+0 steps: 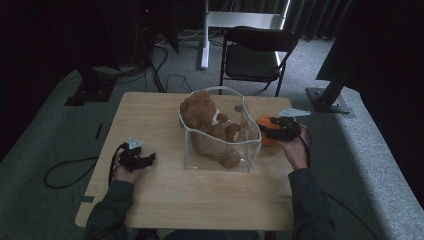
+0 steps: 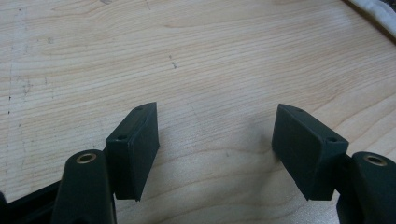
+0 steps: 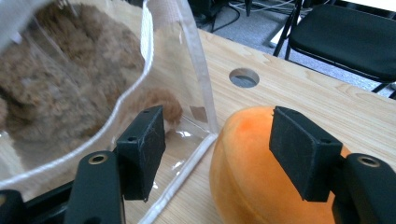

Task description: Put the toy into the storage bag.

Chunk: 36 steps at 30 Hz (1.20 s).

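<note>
The rounded orange plush toy (image 3: 252,172) lies on the pale wooden table (image 1: 165,195), touching the right-hand wall of the clear plastic bag with white trim (image 1: 220,145) that holds a brown teddy bear (image 1: 202,117). I judge the plush light, soft and yielding, best pinched across its bulging middle. My right gripper (image 3: 215,149) straddles it, jaws wide, pads not yet pressing, gripping nothing. My left gripper (image 2: 215,149) rests well apart over bare wood, jaws spread and empty.
</note>
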Tool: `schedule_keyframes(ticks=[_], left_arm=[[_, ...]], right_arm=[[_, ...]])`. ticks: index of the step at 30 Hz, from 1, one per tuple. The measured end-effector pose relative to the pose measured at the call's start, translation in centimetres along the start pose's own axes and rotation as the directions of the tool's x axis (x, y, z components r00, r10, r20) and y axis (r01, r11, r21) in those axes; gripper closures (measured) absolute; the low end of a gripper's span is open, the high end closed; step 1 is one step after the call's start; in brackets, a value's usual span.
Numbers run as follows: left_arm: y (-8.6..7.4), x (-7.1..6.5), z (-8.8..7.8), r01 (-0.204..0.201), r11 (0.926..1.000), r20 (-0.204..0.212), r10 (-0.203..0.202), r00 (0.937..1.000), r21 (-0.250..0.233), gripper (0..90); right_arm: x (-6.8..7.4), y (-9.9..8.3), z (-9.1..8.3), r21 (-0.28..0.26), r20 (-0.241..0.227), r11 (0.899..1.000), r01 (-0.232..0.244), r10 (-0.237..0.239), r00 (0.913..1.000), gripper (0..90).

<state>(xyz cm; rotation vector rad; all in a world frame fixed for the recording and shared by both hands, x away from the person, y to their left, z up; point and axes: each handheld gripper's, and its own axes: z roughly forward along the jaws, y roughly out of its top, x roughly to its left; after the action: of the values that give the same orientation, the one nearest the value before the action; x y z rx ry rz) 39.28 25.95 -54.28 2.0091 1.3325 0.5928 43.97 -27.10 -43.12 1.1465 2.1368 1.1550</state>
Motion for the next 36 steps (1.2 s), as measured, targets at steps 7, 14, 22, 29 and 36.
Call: schedule_keyframes(ticks=[7,14,22,29,36], left_arm=[[0.0,0.0,0.0,0.0,1.0,0.0,0.0,1.0,0.0,32.5],[0.0,0.0,0.0,0.0,1.0,0.0,0.0,1.0,0.0,32.5],[0.0,0.0,0.0,0.0,1.0,0.0,0.0,1.0,0.0,32.5],[0.0,0.0,0.0,0.0,1.0,0.0,0.0,1.0,0.0,32.5],[0.0,0.0,0.0,0.0,1.0,0.0,0.0,1.0,0.0,32.5]], right_arm=[[-0.1,-0.5,1.1,0.037,0.031,0.999,0.023,-0.025,0.9992,29.7],[-0.4,-1.0,1.9,0.067,0.055,0.997,0.047,-0.05,0.9972,26.2],[-0.4,-1.3,2.2,0.087,0.1,0.992,0.091,-0.1,0.99,25.6],[-0.2,-1.3,2.5,0.092,0.118,0.988,0.124,-0.134,0.9839,19.6],[-0.3,-1.3,2.9,0.103,0.139,0.988,0.119,-0.132,0.9814,13.1]])
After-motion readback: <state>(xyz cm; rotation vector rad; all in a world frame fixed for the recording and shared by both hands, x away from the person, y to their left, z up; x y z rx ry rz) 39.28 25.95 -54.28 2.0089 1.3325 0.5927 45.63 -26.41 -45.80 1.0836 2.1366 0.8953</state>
